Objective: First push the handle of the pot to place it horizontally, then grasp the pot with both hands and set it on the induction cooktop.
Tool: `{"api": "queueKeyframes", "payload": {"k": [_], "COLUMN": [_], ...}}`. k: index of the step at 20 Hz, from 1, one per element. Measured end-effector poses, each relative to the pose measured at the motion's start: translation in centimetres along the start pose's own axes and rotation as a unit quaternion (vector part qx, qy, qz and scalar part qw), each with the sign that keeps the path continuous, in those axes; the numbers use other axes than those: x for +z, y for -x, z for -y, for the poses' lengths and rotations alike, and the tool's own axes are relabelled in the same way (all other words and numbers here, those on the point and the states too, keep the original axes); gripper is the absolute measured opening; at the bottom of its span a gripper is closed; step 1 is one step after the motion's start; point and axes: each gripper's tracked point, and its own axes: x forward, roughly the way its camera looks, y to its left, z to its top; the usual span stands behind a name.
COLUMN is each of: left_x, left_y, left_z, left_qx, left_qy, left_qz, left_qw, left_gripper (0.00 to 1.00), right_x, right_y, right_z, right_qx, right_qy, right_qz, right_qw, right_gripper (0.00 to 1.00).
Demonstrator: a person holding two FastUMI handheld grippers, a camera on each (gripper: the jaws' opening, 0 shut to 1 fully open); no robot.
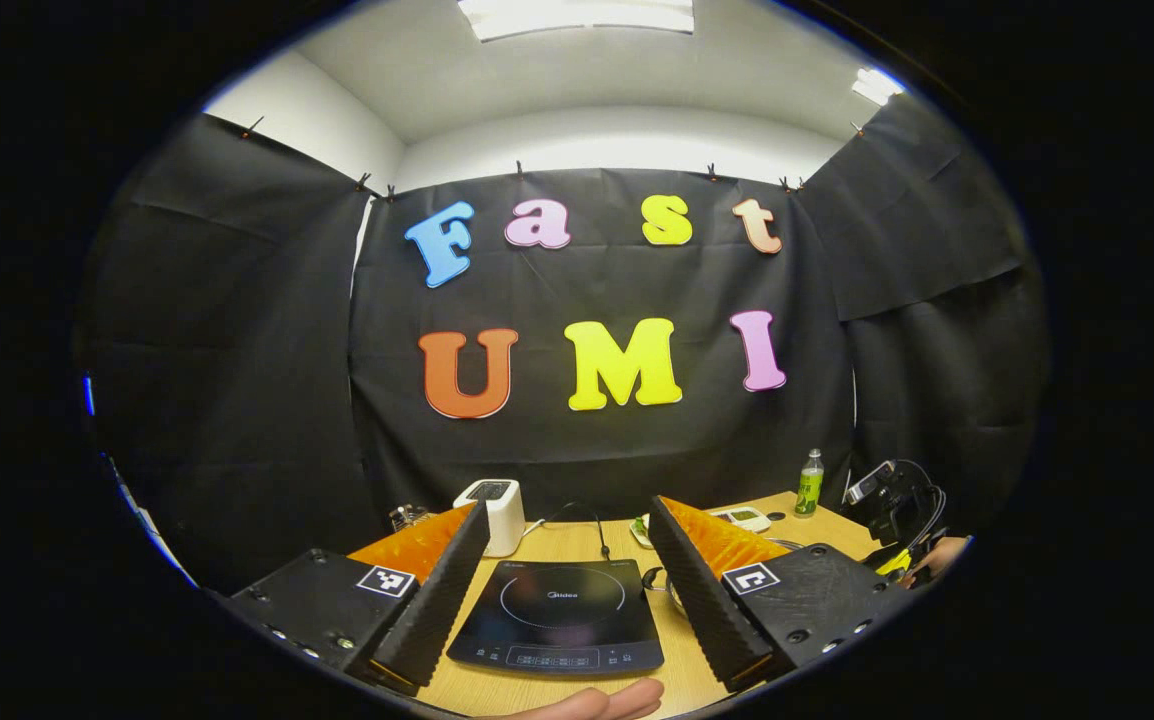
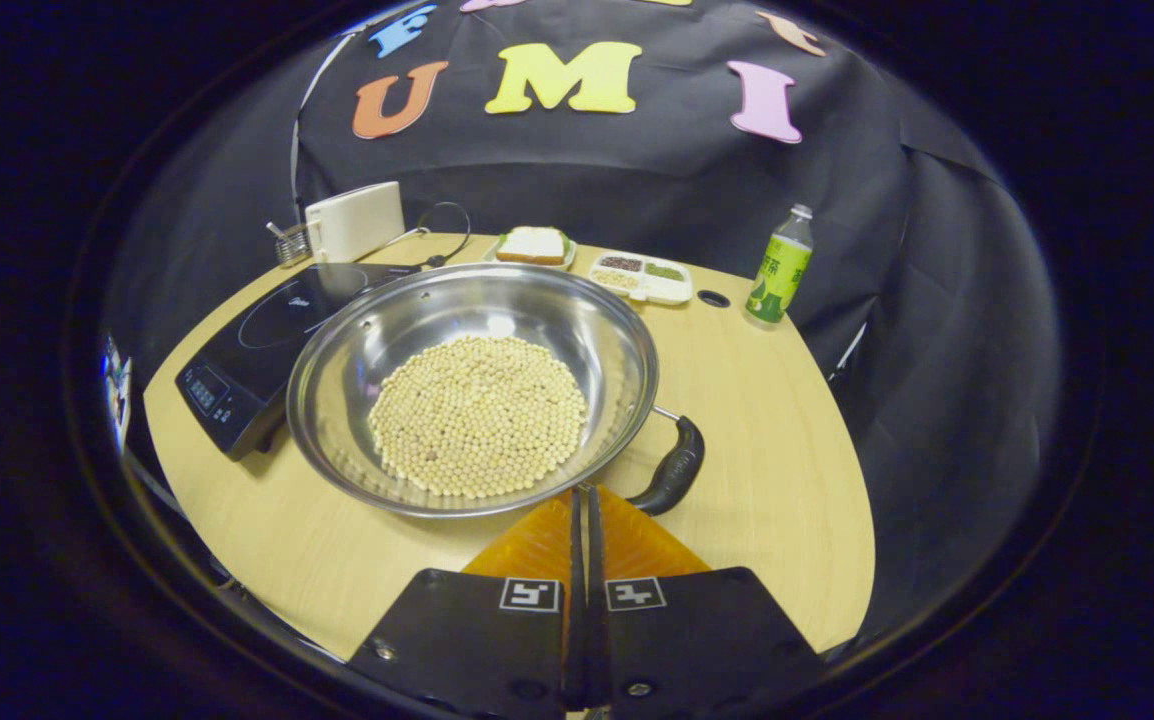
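Hovering with right gripper (image 2: 582, 500) clenched empty just before pot (image 2: 472, 385) rim, handle (image 2: 675, 468) angled beside it; left gripper (image 1: 562, 590) spread wide above cooktop (image 1: 557, 615). Sat touching cooktop's edge, seemingly. Risked sloshing beans (image 2: 480, 412) out, or glancing off handle, if shoved hard.

Ceiling panels (image 1: 577, 15) light the booth brightly; glare shines inside the pot (image 2: 472, 385). Both views stay sharp, bending strongly toward edges.
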Motion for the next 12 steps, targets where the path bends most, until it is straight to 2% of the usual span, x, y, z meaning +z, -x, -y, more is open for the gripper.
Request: {"api": "queueKeyframes", "payload": {"k": [3,12], "left_x": [-1.5,-5.1], "left_y": [-1.6,-6.6], "left_z": [1.2,4.2], "left_qx": [-0.018,-0.034], "left_qy": [0.002,-0.004], "left_qz": [-0.017,-0.054], "left_qw": [1.000,0.998], "left_gripper": [0.96,0.96], "right_x": [0.7,2.9], "right_y": [-1.0,-3.9], "right_z": [1.6,4.4], "right_qx": [-0.009,-0.032], "right_qy": [-0.008,-0.017], "right_qz": [0.010,0.037], "right_qw": [1.000,0.999], "right_gripper": [0.04,0.04]}}
